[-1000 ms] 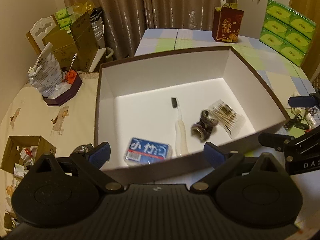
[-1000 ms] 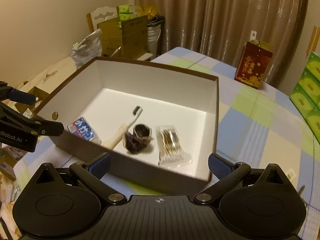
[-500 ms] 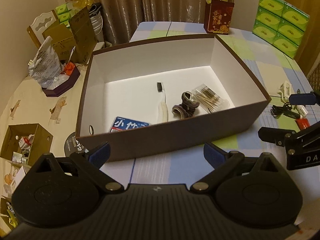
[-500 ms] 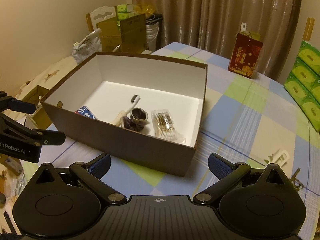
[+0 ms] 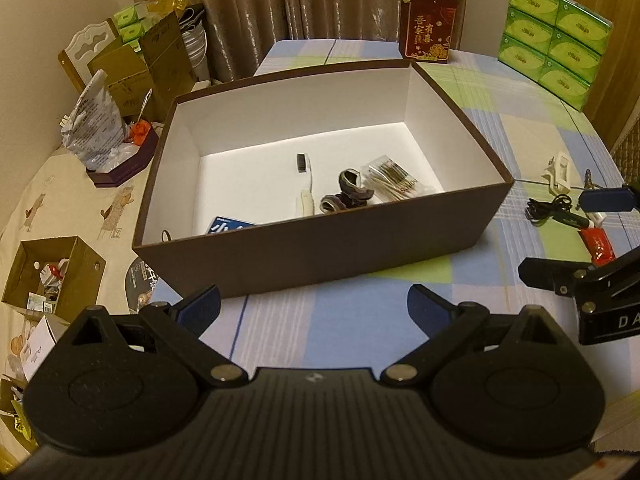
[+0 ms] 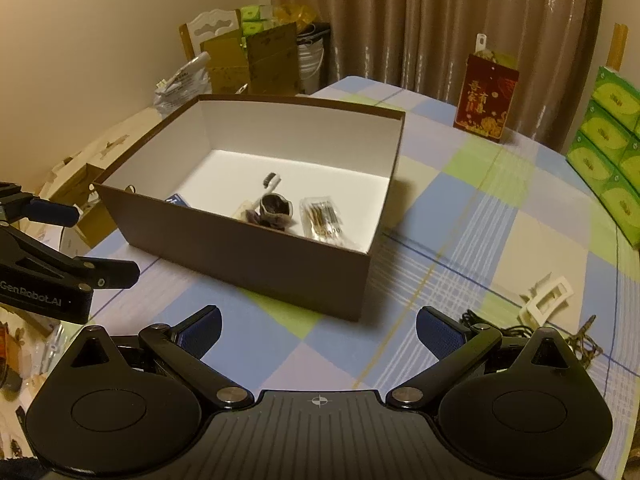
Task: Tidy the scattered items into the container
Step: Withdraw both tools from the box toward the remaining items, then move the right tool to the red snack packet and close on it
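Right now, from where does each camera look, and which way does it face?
Left wrist: on the left gripper, facing the brown box from its near long wall; own open fingers and the right gripper show.
Right wrist: on the right gripper, facing the box's near right corner; own open fingers and the left gripper show.
Shared: box, toothbrush, white hair clip.

I'm seeing a cardboard box (image 5: 320,256) showing matt brown outside and smooth white paper inside. A checked cloth (image 6: 460,216) is covering the worktop, looking woven and matt. The cotton-swab packet (image 6: 322,218) is gleaming as clear glossy plastic. The left hand-held gripper (image 5: 314,306) is showing matt black plastic, ribbed blue pads (image 5: 200,304) and shiny metal rivets.
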Demonstrator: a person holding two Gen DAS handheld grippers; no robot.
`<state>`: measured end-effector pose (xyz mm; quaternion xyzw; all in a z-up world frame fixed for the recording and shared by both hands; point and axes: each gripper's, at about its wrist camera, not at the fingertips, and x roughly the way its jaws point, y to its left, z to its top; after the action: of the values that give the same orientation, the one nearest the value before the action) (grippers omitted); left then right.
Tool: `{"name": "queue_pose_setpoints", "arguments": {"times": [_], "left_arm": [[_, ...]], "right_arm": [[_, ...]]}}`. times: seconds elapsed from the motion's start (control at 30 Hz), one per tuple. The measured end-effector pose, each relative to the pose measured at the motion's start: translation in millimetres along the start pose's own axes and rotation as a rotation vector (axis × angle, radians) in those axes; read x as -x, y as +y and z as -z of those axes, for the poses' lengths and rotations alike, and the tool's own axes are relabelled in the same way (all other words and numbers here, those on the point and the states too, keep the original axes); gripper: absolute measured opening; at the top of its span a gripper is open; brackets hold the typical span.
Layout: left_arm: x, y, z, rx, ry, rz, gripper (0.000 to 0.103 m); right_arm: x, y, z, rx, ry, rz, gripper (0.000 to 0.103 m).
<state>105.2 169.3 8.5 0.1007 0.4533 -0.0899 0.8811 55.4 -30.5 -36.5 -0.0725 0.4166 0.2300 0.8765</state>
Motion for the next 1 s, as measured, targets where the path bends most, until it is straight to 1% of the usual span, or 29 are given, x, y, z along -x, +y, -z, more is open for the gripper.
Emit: {"name": "queue_pose_setpoints", "arguments": {"times": [0.13, 0.27, 0.57, 0.83, 1.0], "left_arm": [[1, -3, 1, 0.001, 0.0, 0.001, 0.098], [2, -13, 3, 0.001, 0.002, 0.002, 0.098], [9, -52, 9, -0.016, 0.008, 0.012, 0.098], [11, -81, 8, -0.046, 0.013, 0.041, 0.098], [7, -103, 8, -0.073, 0.026, 0.074, 0.099]], "right_arm": [[8, -8, 7, -0.016, 0.002, -0.016, 0.101], [16, -16, 13, -0.028, 0.005, -0.021, 0.101], [39, -43, 35, -0.067, 0.009, -0.018, 0.101], [64, -71, 56, -0.119, 0.004, 0.012, 0.101], [79, -91, 71, -0.185, 0.015, 0.064, 0.101]]}}
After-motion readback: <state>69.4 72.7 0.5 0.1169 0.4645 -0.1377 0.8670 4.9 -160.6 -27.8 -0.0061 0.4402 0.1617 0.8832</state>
